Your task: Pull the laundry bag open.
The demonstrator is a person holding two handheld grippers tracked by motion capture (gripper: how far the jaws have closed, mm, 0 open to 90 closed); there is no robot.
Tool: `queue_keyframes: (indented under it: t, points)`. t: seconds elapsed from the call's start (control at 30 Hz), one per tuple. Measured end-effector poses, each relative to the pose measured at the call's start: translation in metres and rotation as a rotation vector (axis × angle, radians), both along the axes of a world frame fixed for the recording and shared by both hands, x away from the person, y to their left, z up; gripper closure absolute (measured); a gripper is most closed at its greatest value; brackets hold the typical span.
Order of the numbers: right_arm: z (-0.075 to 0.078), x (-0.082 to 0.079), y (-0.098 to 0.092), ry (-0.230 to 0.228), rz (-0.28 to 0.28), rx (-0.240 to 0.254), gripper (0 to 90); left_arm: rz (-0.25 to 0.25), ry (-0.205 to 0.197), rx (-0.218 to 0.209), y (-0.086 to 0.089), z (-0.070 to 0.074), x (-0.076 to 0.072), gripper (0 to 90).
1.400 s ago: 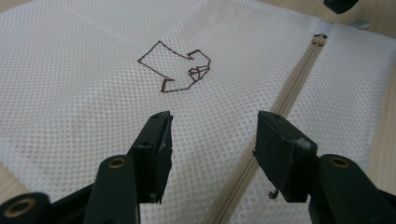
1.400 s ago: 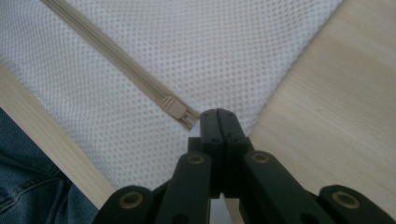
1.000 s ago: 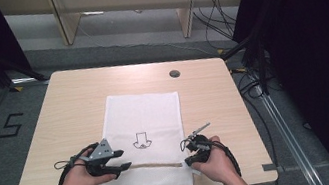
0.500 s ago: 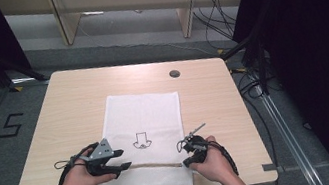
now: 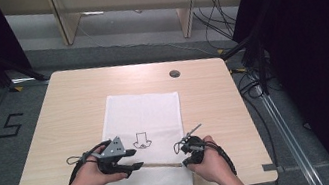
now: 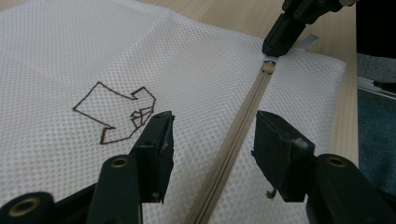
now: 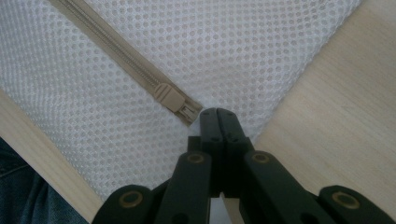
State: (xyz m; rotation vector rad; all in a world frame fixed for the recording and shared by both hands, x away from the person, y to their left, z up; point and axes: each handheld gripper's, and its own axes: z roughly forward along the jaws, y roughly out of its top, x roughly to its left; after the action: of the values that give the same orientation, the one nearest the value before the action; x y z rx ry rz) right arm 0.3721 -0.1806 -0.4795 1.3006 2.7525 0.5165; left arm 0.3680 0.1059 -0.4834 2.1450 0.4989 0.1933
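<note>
From above, a white mesh bag (image 5: 145, 136) lies flat on the bench (image 5: 65, 114), both grippers at its near edge. In the left gripper view, the left gripper (image 6: 212, 140) has its fingers released, straddling the beige zipper (image 6: 243, 135) without touching it. In the right gripper view, the right gripper (image 7: 218, 116) is clenched beside the zipper slider (image 7: 173, 100), probably pinching its pull tab.

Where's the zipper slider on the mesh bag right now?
In the right gripper view, the zipper slider sits at the zipper's end, just left of the shut right gripper.
</note>
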Motion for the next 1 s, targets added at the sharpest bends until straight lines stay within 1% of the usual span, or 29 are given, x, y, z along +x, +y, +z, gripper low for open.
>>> queue_keyframes:
  t: [0.03, 0.07, 0.1, 0.13, 0.17, 0.2, 0.23, 0.27, 0.37, 0.4, 0.43, 0.47, 0.5, 0.53, 0.57, 0.6, 0.63, 0.67, 0.7, 0.77, 0.87, 0.9, 1.0]
  points:
    - [-0.001, 0.001, 0.0, -0.001, -0.001, 0.001, 90.0, 0.004, 0.017, -0.009, -0.002, 0.0, 0.0, 47.3]
    - [0.001, -0.002, 0.001, 0.027, -0.041, 0.009, 90.0, -0.003, 0.007, -0.02, -0.005, -0.001, 0.001, 47.5]
    - [0.001, 0.0, 0.0, 0.019, -0.032, 0.005, 90.0, 0.006, 0.018, -0.01, -0.007, -0.001, 0.001, 47.6]
    - [0.001, 0.0, 0.0, 0.026, -0.033, 0.013, 90.0, 0.003, 0.025, -0.02, -0.009, -0.002, 0.001, 47.9]
    - [0.0, 0.001, -0.001, 0.013, -0.015, 0.019, 90.0, -0.011, 0.023, -0.021, -0.012, -0.002, 0.002, 48.3]
    - [0.0, 0.001, -0.002, 0.012, -0.02, 0.017, 90.0, -0.019, 0.036, -0.006, -0.014, -0.002, 0.003, 48.6]
    - [-0.001, 0.002, -0.002, 0.011, -0.013, 0.018, 90.0, -0.019, 0.024, -0.001, -0.016, -0.002, 0.002, 49.2]
    - [0.0, 0.002, -0.002, 0.016, -0.016, 0.022, 90.0, -0.027, 0.031, -0.014, -0.02, -0.003, 0.002, 50.7]
    - [-0.001, 0.002, -0.003, 0.009, -0.006, 0.024, 90.0, -0.049, 0.035, -0.001, -0.027, -0.003, 0.002, 53.2]
    - [0.0, 0.002, -0.003, 0.014, -0.01, 0.027, 90.0, -0.056, 0.018, 0.01, -0.028, -0.003, 0.002, 53.8]
    - [0.0, 0.001, -0.003, 0.02, -0.024, 0.027, 90.0, -0.06, 0.025, 0.005, -0.031, -0.002, 0.001, 54.8]
    - [-0.001, 0.001, -0.003, 0.016, -0.027, 0.033, 90.0, -0.07, 0.023, 0.014, -0.033, -0.002, 0.002, 55.8]
    - [0.0, 0.001, -0.003, 0.02, -0.022, 0.03, 90.0, -0.082, 0.034, 0.013, -0.036, -0.001, 0.002, 56.8]
    - [0.0, 0.002, -0.003, 0.023, -0.019, 0.033, 90.0, -0.078, 0.031, 0.007, -0.038, -0.001, 0.001, 58.4]
    - [0.0, 0.002, -0.004, 0.021, -0.017, 0.034, 90.0, -0.081, 0.043, 0.01, -0.04, -0.001, 0.002, 59.6]
    - [0.0, 0.001, -0.003, 0.027, -0.026, 0.033, 90.0, -0.085, 0.048, 0.002, -0.043, -0.002, 0.002, 60.3]
    - [-0.001, 0.001, -0.004, 0.02, -0.026, 0.039, 90.0, -0.085, 0.048, 0.015, -0.045, -0.002, 0.002, 60.6]
    - [0.0, 0.002, -0.004, 0.024, -0.023, 0.035, 90.0, -0.091, 0.042, 0.023, -0.047, -0.002, 0.002, 61.0]
    - [0.0, 0.002, -0.004, 0.025, -0.023, 0.036, 90.0, -0.092, 0.048, 0.018, -0.049, -0.002, 0.002, 61.7]
    - [-0.001, 0.002, -0.005, 0.023, -0.018, 0.043, 90.0, -0.1, 0.045, 0.013, -0.054, -0.003, 0.002, 62.5]
    - [-0.001, 0.002, -0.005, 0.035, -0.032, 0.044, 90.0, -0.111, 0.039, 0.033, -0.061, -0.001, 0.003, 64.0]
    - [-0.001, 0.002, -0.005, 0.038, -0.031, 0.045, 90.0, -0.113, 0.045, 0.023, -0.064, -0.002, 0.003, 64.5]
    - [-0.001, 0.003, -0.006, 0.039, -0.026, 0.049, 90.0, -0.127, 0.045, 0.028, -0.073, -0.003, 0.003, 66.3]
